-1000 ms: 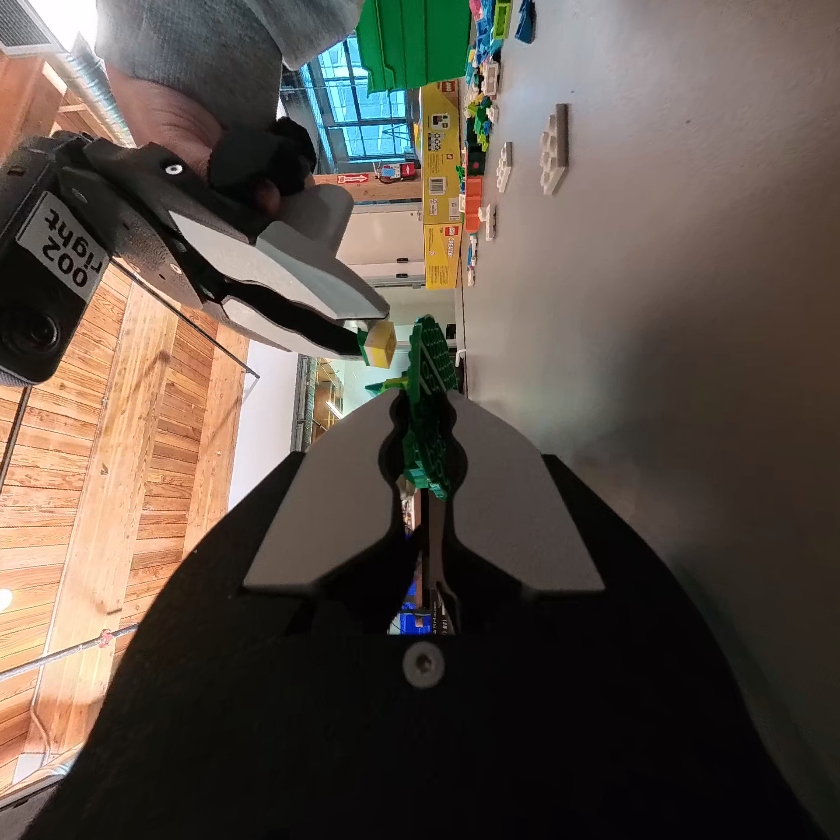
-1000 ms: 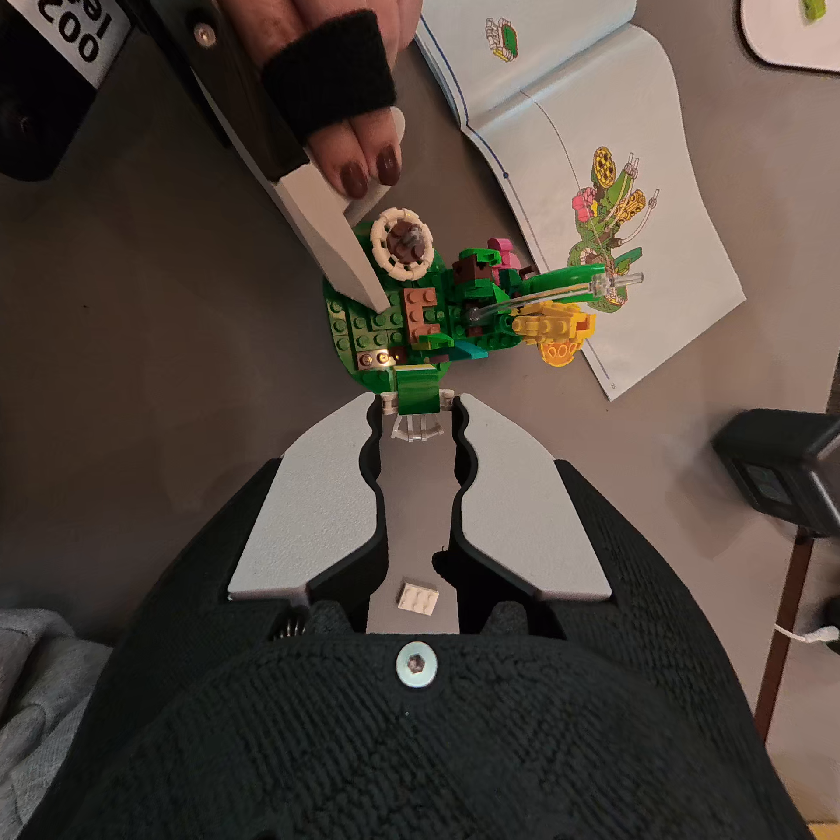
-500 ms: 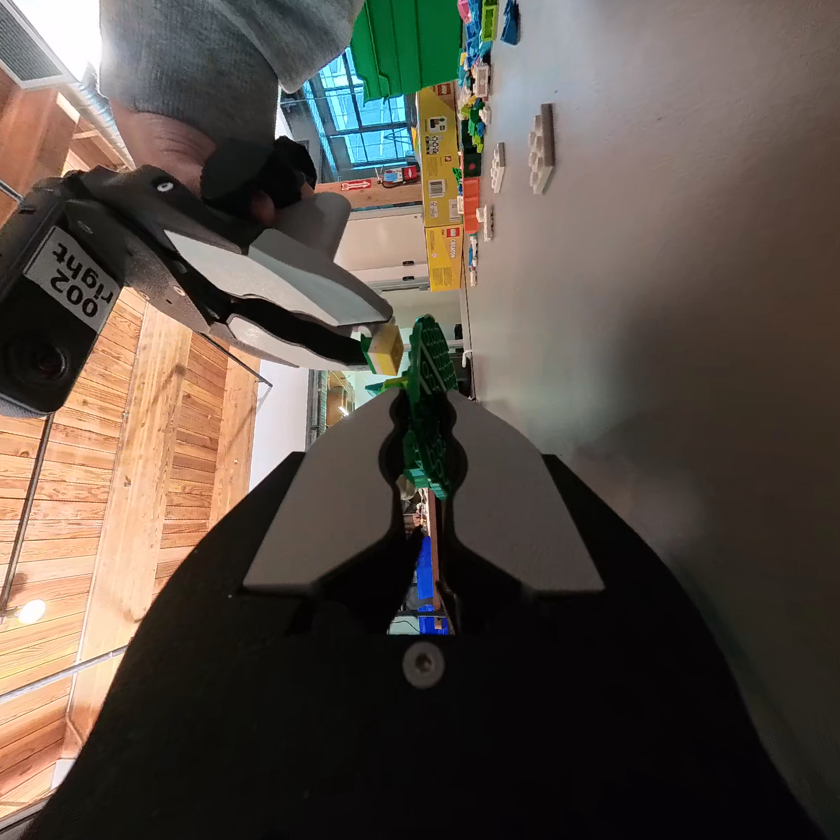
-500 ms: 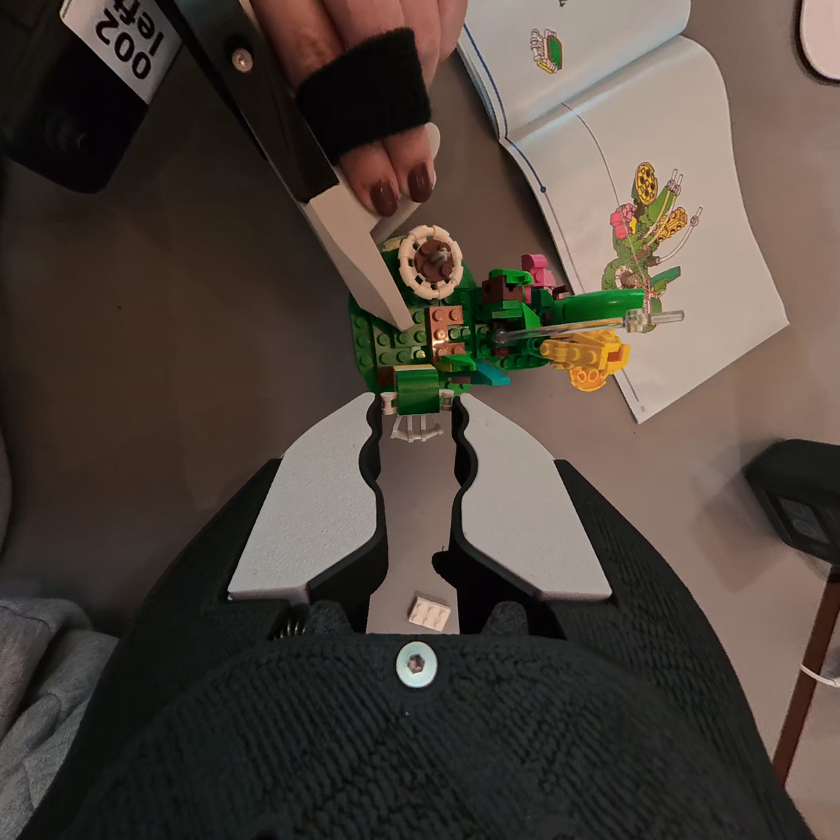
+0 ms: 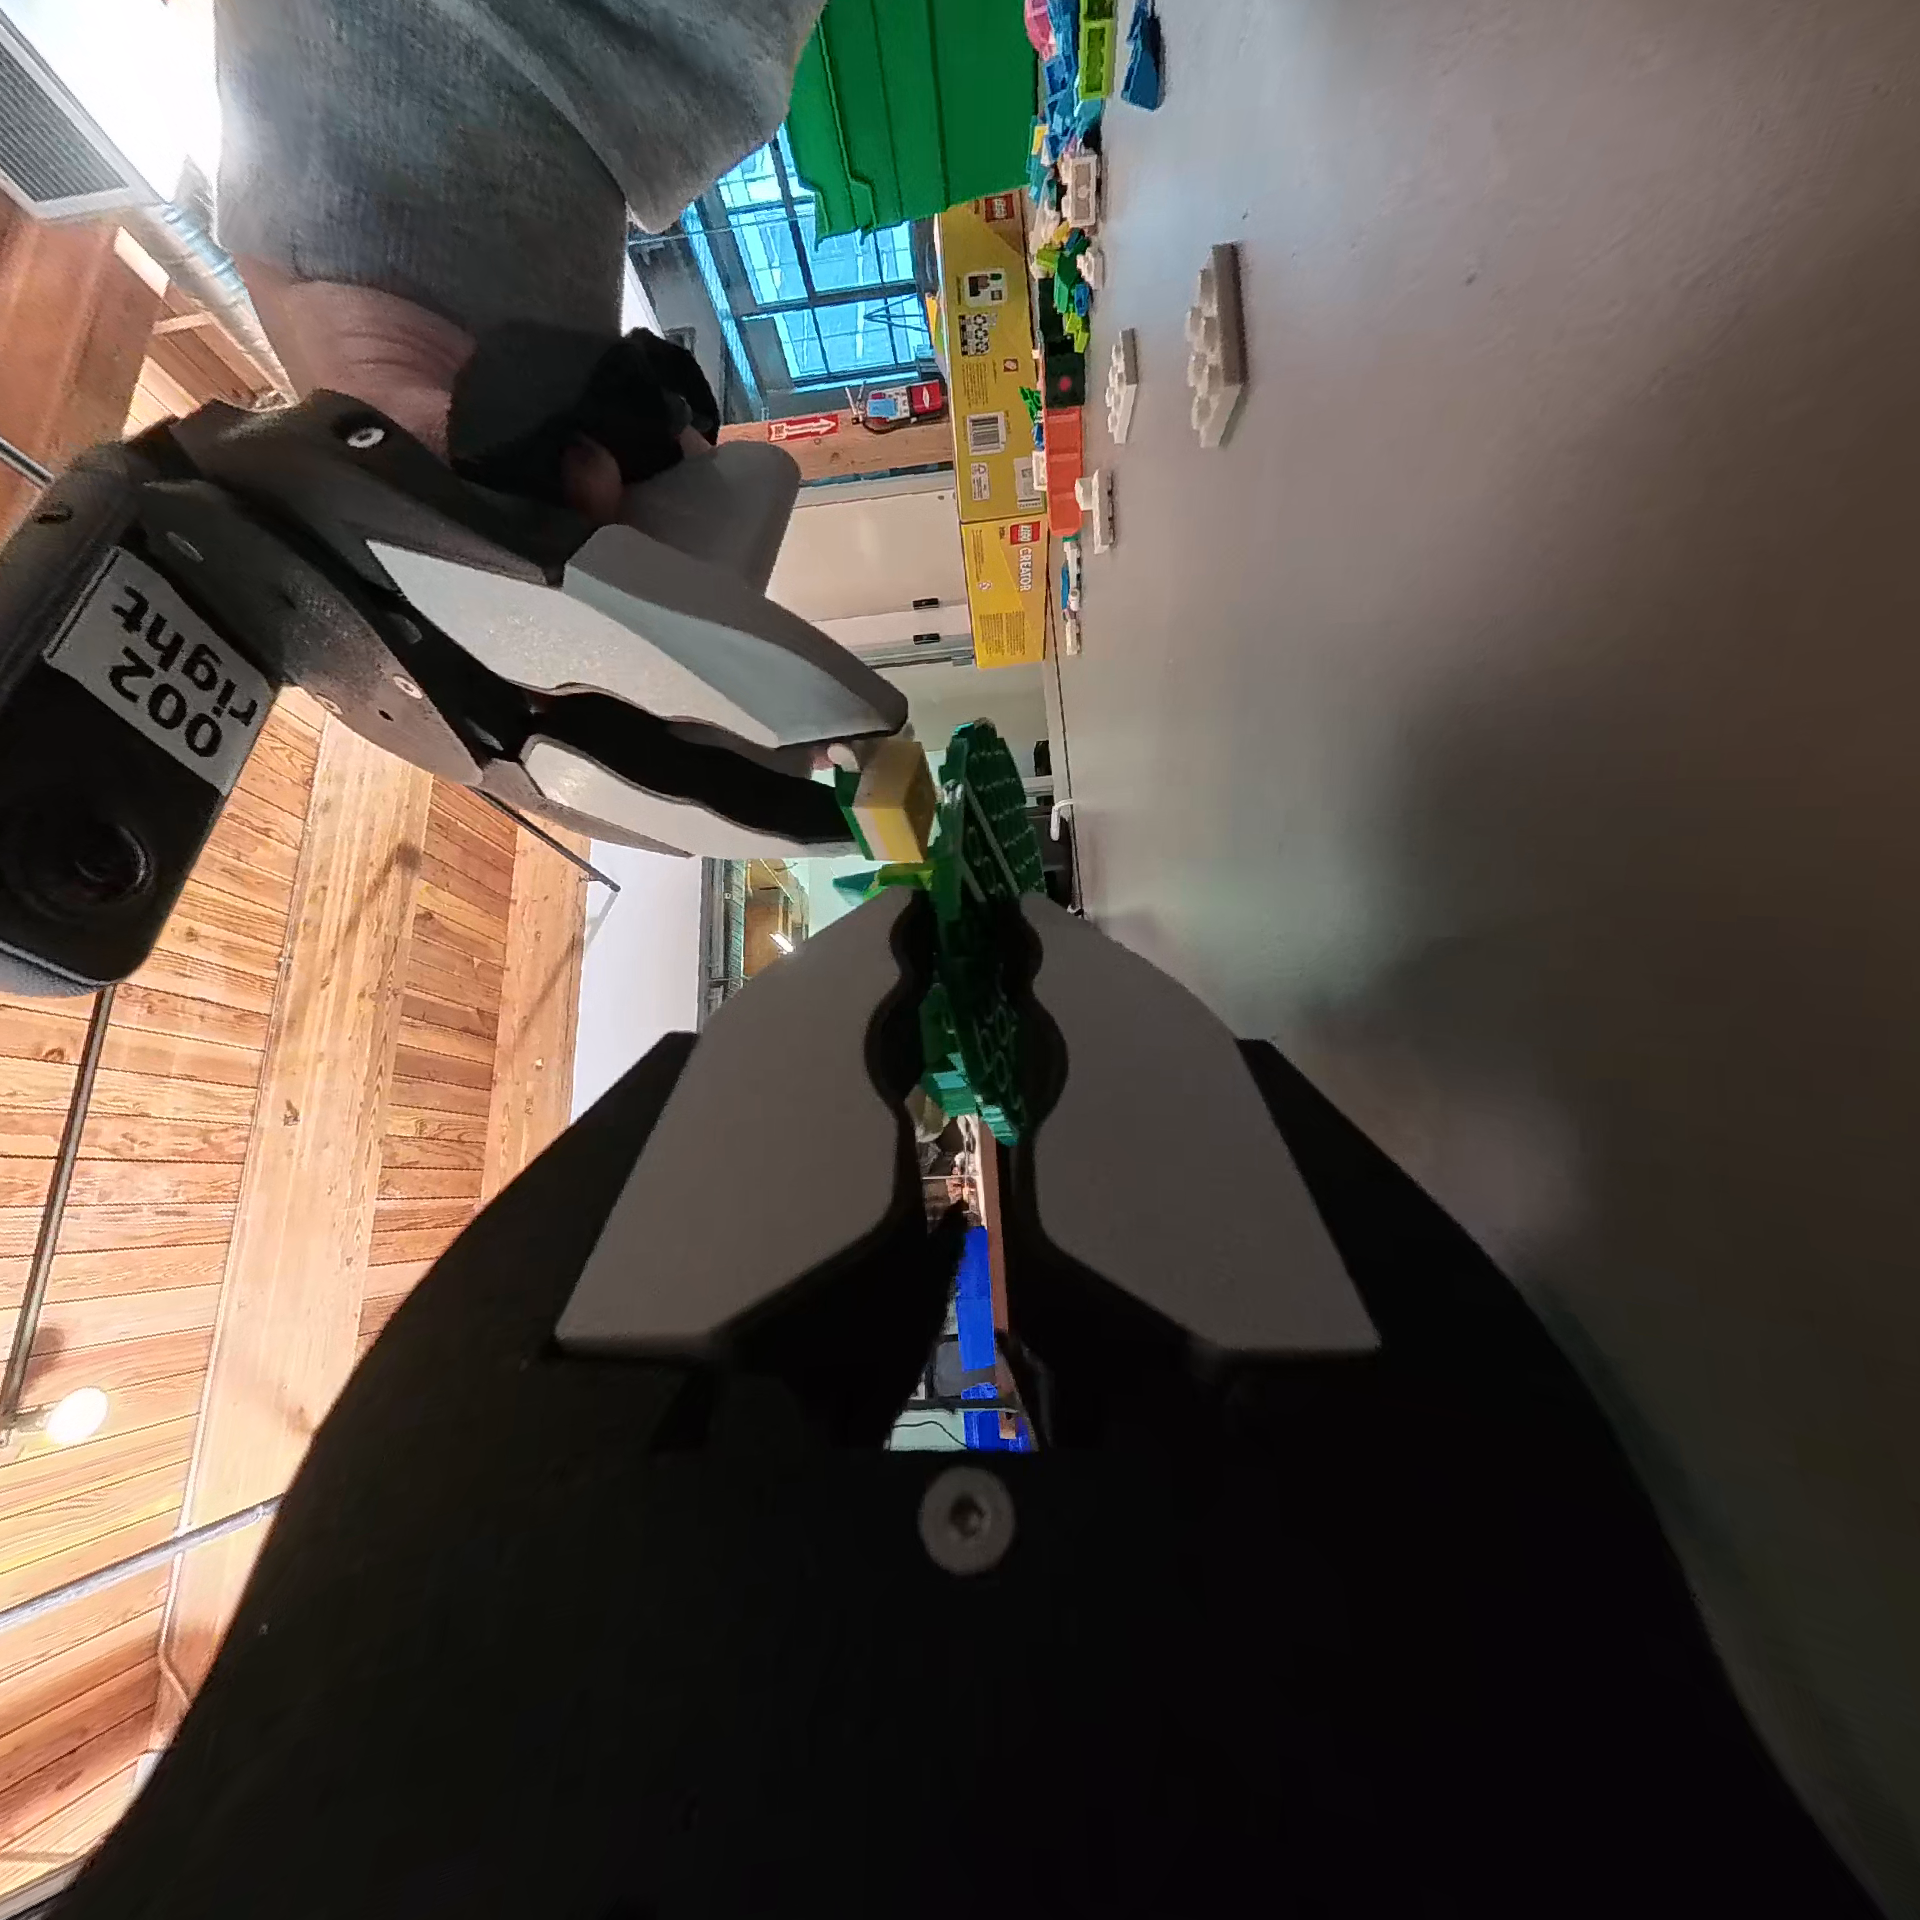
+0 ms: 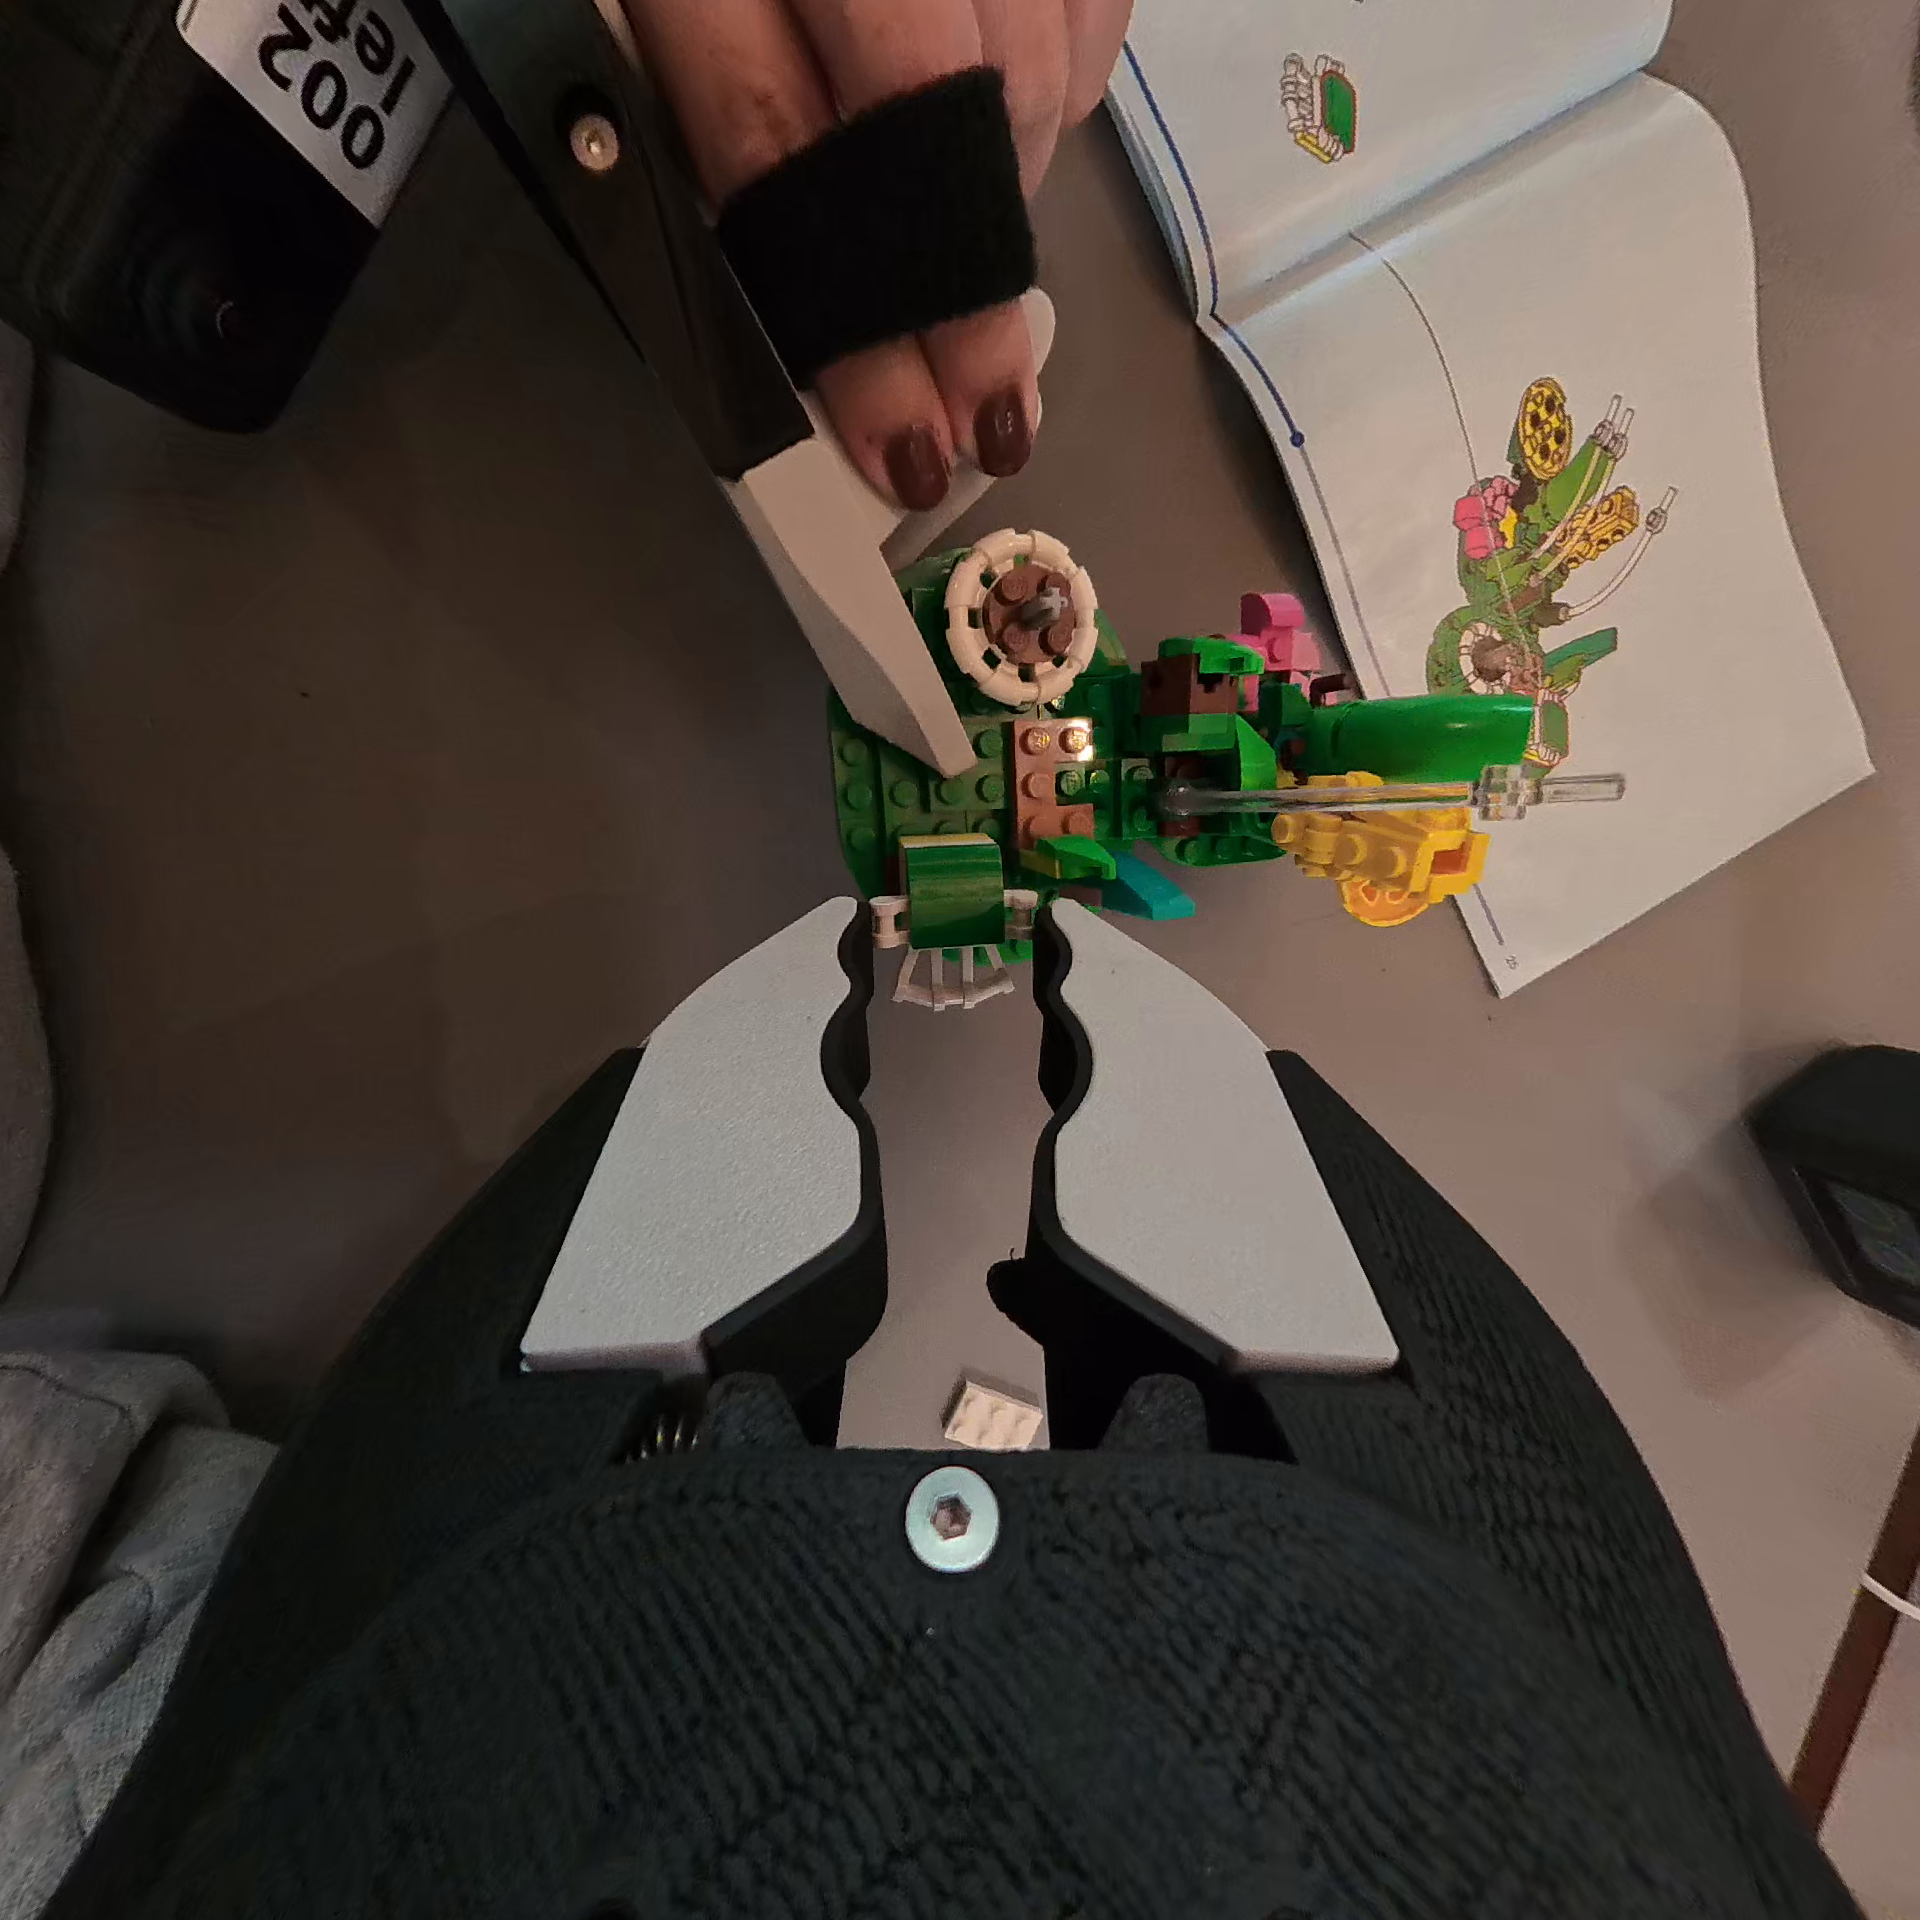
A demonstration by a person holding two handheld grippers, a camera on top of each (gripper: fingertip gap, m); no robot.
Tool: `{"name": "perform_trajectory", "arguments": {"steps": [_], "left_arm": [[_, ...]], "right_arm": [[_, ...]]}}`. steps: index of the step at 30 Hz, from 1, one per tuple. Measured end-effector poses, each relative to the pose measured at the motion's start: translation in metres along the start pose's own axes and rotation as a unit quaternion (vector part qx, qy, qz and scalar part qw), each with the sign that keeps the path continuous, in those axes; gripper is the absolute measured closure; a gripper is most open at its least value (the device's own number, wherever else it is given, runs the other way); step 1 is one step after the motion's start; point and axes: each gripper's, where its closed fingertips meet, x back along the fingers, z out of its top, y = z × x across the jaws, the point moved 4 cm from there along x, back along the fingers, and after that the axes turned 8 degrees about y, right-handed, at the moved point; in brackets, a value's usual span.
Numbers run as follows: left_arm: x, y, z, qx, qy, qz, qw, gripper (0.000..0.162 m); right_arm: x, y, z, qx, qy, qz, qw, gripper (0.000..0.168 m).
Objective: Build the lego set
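Observation:
The green lego model, with a white ring wheel, a pink flower and a yellow part, is held above the grey table. My left gripper is shut on the model's green base plate. One of its fingers shows in the right wrist view, lying on the plate. My right gripper is shut on a small green curved piece with white clips. That piece touches the plate's edge. The right gripper also shows in the left wrist view.
An open instruction booklet lies at the upper right. A small white plate lies on the table under my right gripper. A black device sits at the right edge. Yellow boxes, a green bin and loose bricks lie farther off. My two grippers' fingertips are within a few centimetres of each other. Both grippers' tips are roughly 25 cm from the black device.
My right gripper has carried the small green piece closer to the model, and the piece now meets the base plate's edge. My left gripper keeps its hold.

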Motion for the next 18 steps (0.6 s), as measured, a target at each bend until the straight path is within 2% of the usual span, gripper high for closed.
{"name": "perform_trajectory", "arguments": {"steps": [18], "left_arm": [[-0.0008,-0.0005,0.0005,-0.008,0.001,0.006,1.0,0.15]], "right_arm": [[-0.0031,-0.0003,-0.0009,-0.002,-0.003,0.005,1.0,0.14]]}}
